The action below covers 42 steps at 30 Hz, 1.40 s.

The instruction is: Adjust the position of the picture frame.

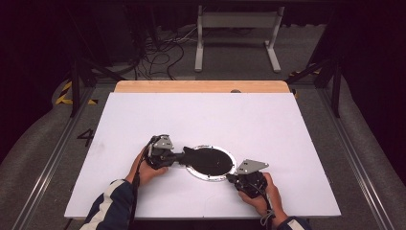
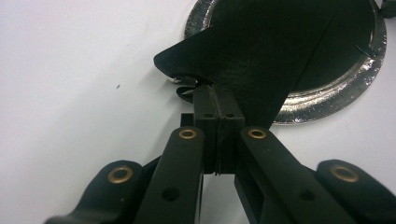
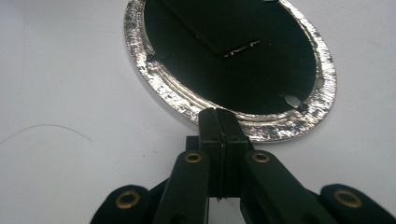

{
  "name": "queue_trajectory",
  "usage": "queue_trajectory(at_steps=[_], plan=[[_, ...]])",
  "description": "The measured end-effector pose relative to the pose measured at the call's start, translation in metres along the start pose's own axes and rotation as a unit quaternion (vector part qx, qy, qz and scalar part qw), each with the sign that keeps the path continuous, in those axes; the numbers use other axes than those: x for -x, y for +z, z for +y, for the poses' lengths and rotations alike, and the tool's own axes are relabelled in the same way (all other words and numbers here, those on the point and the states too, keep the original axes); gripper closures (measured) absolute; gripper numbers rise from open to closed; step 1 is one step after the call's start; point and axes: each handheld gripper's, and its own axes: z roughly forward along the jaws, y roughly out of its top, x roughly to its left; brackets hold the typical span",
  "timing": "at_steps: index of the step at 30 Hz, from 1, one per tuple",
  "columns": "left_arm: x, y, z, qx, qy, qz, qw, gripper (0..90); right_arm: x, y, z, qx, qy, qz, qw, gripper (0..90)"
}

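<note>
High view: a round foil tray (image 1: pixel 210 176) with a dark inside lies on the white bench (image 1: pixel 143 124); left gripper (image 1: pixel 178 156) at its 9 o'clock, right gripper (image 1: pixel 231 178) at 4 o'clock.

Left gripper view: jaws closed on a black sheet (image 2: pixel 252 60) over the tray.

Right gripper view: jaws pressed together at the tray's rim (image 3: pixel 261 129); whether they pinch it, I cannot tell.

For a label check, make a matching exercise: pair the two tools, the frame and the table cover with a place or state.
Things:
1. left tool
2. right tool
3. oval silver frame
4. white table cover

States:
A. lies flat around a black oval
B. shut at the frame's near rim
C. spread over the wooden table
D. shut on the black flap

Pairs: 1-D, 2-B, 3-A, 4-C
</note>
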Motion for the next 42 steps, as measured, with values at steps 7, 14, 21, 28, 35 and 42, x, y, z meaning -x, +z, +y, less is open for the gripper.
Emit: queue_trajectory(at_steps=[7, 14, 21, 28, 35, 42], plan=[[0.005, -0.003, -0.003, -0.003, -0.001, -0.013, 0.9999, 90.0, 0.002, 0.0, 0.0, -0.001, 0.006, -0.017, 0.9998, 90.0], [0.016, -0.004, -0.005, -0.005, 0.0, -0.016, 0.9999, 90.0, 0.01, 0.0, -0.001, 0.002, 0.015, -0.046, 0.9988, 90.0], [0.028, -0.007, -0.009, -0.01, 0.003, -0.022, 0.9997, 90.0, 0.017, 0.001, -0.001, 0.007, 0.026, -0.058, 0.9979, 90.0], [0.044, -0.007, -0.011, -0.016, 0.014, -0.034, 0.9992, 90.0, 0.023, 0.002, -0.001, 0.011, 0.034, -0.071, 0.9968, 90.0], [0.055, -0.006, -0.01, -0.023, 0.023, -0.038, 0.9988, 88.9, 0.024, 0.001, -0.003, 0.012, 0.036, -0.073, 0.9966, 90.0], [0.06, -0.005, -0.008, -0.025, 0.03, -0.043, 0.9983, 90.0, 0.019, -0.001, -0.004, 0.013, 0.019, -0.03, 0.9993, 90.0]])
